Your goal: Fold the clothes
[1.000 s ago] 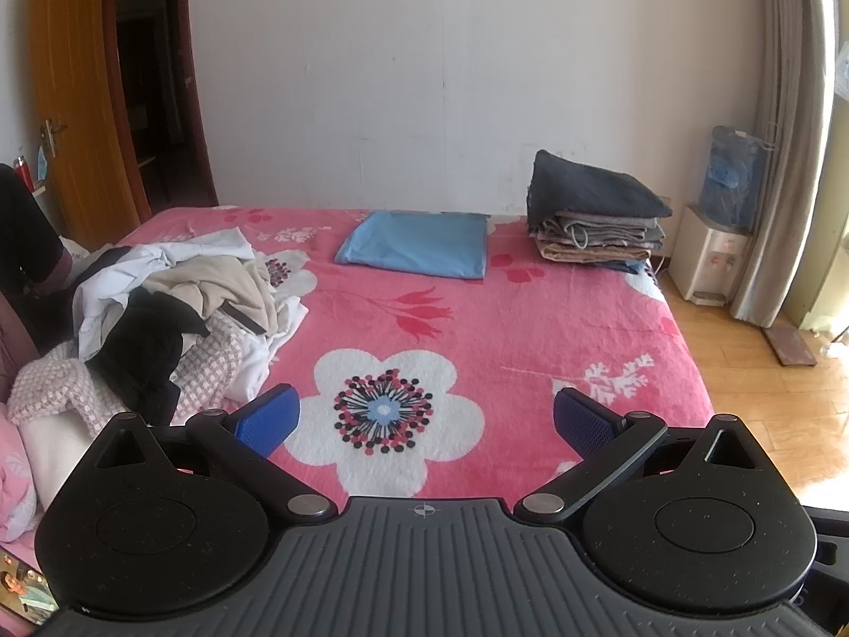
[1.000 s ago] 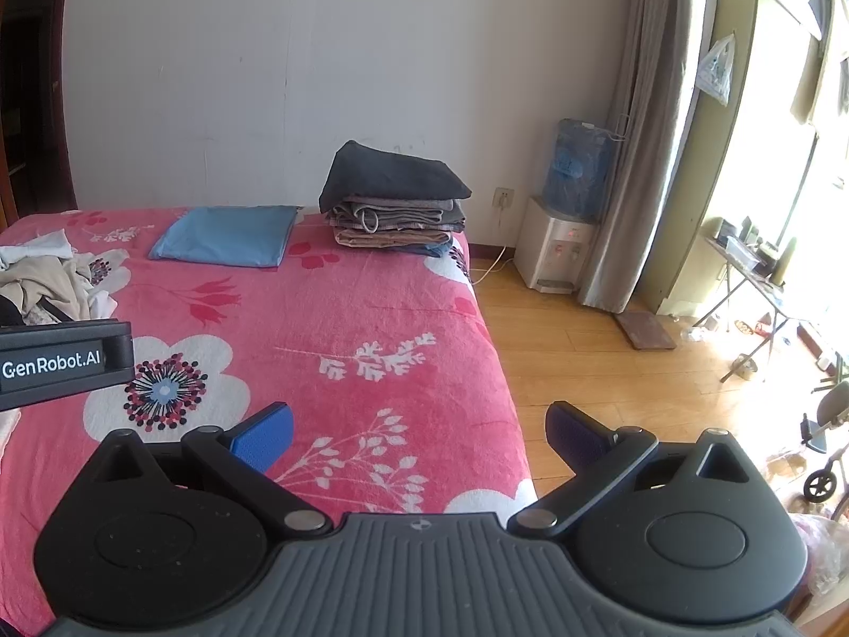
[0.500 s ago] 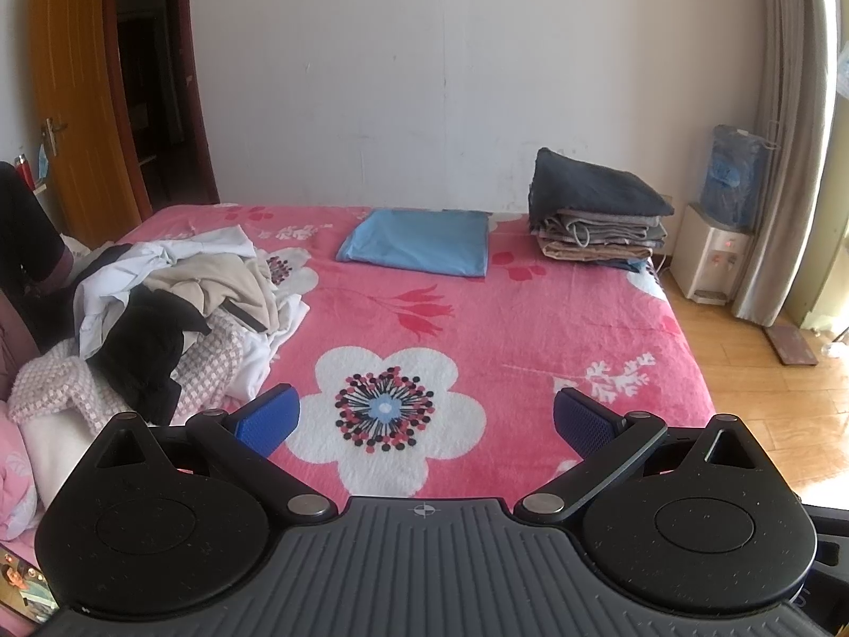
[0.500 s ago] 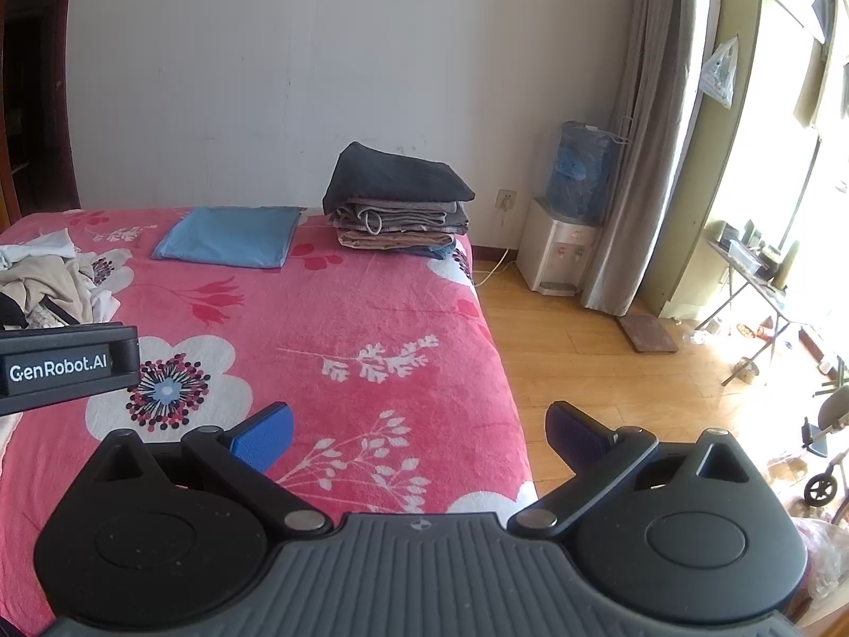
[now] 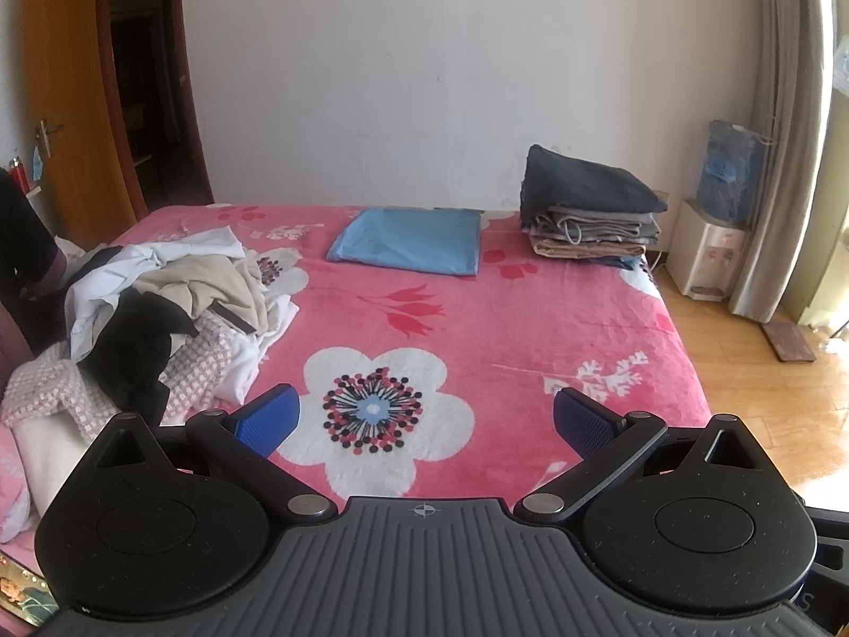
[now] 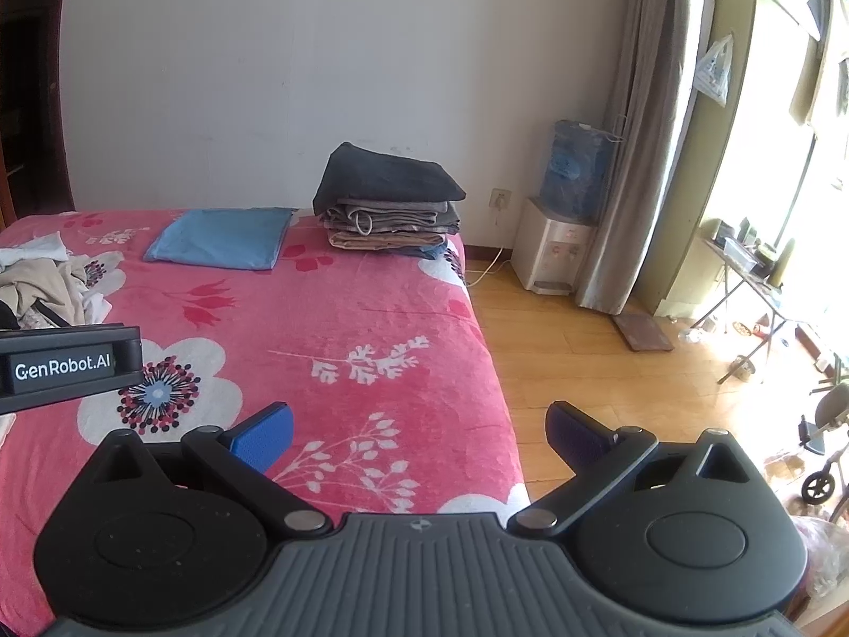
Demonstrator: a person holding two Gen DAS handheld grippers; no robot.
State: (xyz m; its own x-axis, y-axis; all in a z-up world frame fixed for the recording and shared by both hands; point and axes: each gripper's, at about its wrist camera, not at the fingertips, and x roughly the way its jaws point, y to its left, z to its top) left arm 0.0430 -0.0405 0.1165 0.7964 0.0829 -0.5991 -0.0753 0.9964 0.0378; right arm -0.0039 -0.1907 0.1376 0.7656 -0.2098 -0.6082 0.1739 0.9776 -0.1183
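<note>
A heap of unfolded clothes point(image 5: 159, 313) in white, beige, black and pink check lies on the left of the pink flowered bed point(image 5: 477, 329). A folded blue garment point(image 5: 408, 239) lies flat at the far side. A stack of folded clothes point(image 5: 589, 212) with a dark one on top stands at the far right corner. My left gripper point(image 5: 422, 416) is open and empty above the near bed edge. My right gripper point(image 6: 419, 432) is open and empty over the bed's near right part. The heap's edge point(image 6: 42, 281), the blue garment point(image 6: 223, 239) and the stack point(image 6: 387, 201) show in the right wrist view.
A water dispenser point(image 6: 562, 223) stands by the curtain point(image 6: 642, 132) at the far wall. Wooden floor point(image 6: 610, 371) lies right of the bed. A wooden door point(image 5: 69, 122) is at the far left. The left gripper's body point(image 6: 63, 366) shows at the right view's left edge.
Both views have drifted slightly. The grippers stay open and the clothes have not moved.
</note>
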